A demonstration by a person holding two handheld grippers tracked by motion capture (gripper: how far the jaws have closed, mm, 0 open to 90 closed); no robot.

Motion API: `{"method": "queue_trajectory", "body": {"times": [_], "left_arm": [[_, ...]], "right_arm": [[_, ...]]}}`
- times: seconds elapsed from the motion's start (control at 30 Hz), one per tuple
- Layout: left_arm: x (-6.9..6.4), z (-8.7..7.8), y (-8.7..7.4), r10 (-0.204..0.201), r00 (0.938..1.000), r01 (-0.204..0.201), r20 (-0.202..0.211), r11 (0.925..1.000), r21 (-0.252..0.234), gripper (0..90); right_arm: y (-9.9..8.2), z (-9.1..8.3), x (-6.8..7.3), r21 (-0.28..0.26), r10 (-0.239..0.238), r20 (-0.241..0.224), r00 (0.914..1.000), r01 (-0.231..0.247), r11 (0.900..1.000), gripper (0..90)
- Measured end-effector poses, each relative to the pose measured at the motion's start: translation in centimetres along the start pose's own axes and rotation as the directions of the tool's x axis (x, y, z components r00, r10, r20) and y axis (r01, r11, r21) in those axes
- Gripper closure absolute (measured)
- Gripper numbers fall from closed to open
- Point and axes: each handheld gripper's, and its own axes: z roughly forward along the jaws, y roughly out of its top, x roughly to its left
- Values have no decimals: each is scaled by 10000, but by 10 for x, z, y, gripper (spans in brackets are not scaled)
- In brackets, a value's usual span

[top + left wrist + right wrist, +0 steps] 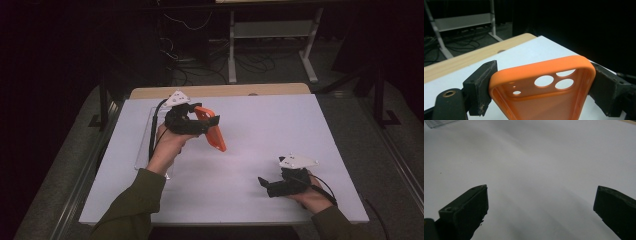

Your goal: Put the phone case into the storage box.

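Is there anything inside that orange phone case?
No phone: the orange phone case is an empty shell. The white table shows through its camera holes. The left hand-held gripper clamps its sides, and the case's lower end is cut off from view.

I count one orange phone case [212,131], one clear tray [145,145], one white table [260,135], and my two grippers, left [202,122] and right [263,184]

We wear olive-green sleeves [135,200]; our black left gripper [197,122] and right gripper [263,183] carry white three-cornered plates, black cables; jaws blocky, scuffed.
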Motion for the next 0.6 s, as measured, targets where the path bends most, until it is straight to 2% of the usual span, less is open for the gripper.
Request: {"method": "queue_trajectory", "body": {"times": [0.3, 0.6], "left_arm": [[8, -8, 14, 192, 9986, -197, -489, 9998, -105, 151], [22, -16, 24, 368, 9921, -389, -1197, 9991, -153, 151]], "right_arm": [[0, 0, 1, 18, -2, 24, 10000, 2, 10000, 0], [0, 0, 0, 21, -10, 24, 10000, 9, 10000, 0]]}}
